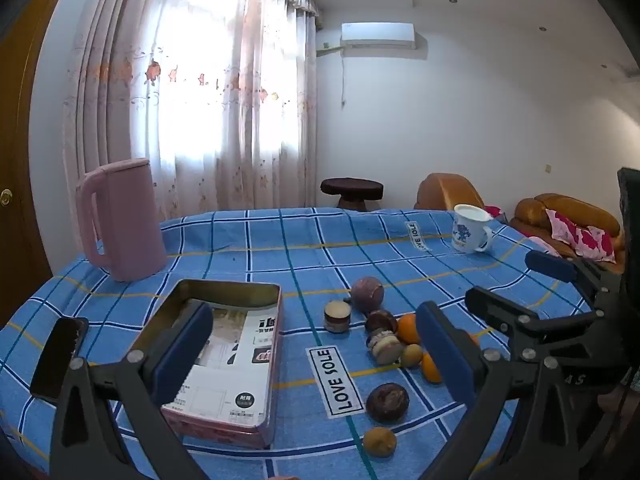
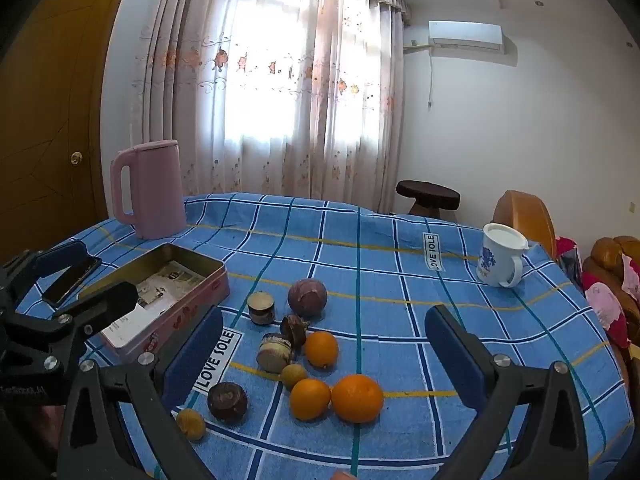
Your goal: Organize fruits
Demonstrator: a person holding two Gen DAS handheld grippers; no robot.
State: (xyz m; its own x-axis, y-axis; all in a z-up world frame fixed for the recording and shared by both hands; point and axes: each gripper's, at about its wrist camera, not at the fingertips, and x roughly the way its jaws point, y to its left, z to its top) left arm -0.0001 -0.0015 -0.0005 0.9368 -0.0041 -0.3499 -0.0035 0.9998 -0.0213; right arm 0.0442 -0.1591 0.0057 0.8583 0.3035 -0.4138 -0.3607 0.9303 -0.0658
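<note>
Oranges (image 1: 408, 329) half behind the left gripper (image 1: 316, 356) — tin's (image 1: 240, 292) print unreadable.

Probably home living room: curtains (image 2: 280, 92), sofa (image 1: 560, 216), air conditioner (image 2: 466, 36).

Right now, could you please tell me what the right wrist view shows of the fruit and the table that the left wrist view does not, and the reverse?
Only the right wrist view shows all three round oranges unobstructed, including the largest orange nearest the camera; in the left view a gripper finger partly hides them.

Only the left wrist view shows the black phone in the foreground, its upper end behind the gripper finger.

Both share the open pink rectangular tin, the pink plastic kettle, the white printed mug, the blue checked tablecloth, and open, empty left gripper and right gripper.
</note>
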